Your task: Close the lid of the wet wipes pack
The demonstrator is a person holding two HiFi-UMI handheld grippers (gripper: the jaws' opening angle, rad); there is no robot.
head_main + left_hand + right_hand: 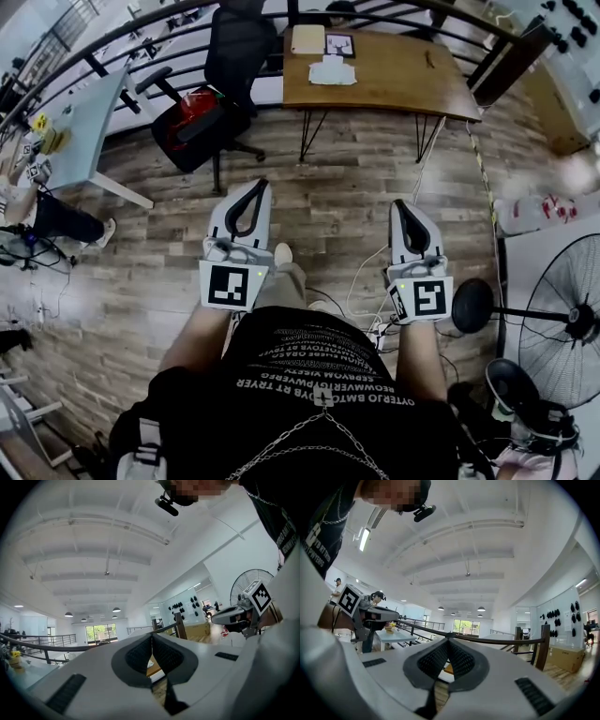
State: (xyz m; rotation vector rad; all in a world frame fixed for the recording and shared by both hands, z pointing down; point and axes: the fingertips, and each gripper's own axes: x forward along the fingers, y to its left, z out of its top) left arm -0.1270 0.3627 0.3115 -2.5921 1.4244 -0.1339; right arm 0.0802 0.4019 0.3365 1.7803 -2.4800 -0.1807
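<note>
You are standing on the wooden floor (337, 202), well back from the wooden desk (398, 86), with both tools held out level in front of you and pointing toward it. That looks like a carrying posture for the approach, since nothing is within reach of either tool.

The small white packet (332, 71) lying near the middle of the desk, toward its far edge, is most likely the wet wipes pack. From here it is too small to tell whether its lid is up or down. Just behind it, at the far edge, sit a black-and-white marker card (339, 44) and a tan pad (307, 38). The near edge of the desk is bare, so you should have room to come in from the front. A black office chair (232, 52) stands off the desk's left corner, clear of a straight walk.

Your left gripper (260, 186) has its jaws together, the ridged pads meeting at the tip with nothing between them. Your right gripper (399, 205) is the same: jaws drawn fully together, empty and touching nothing.

The task has not begun. I judge that closed tips could press a lid flat, so there may be no need to part the jaws once you get there.
</note>
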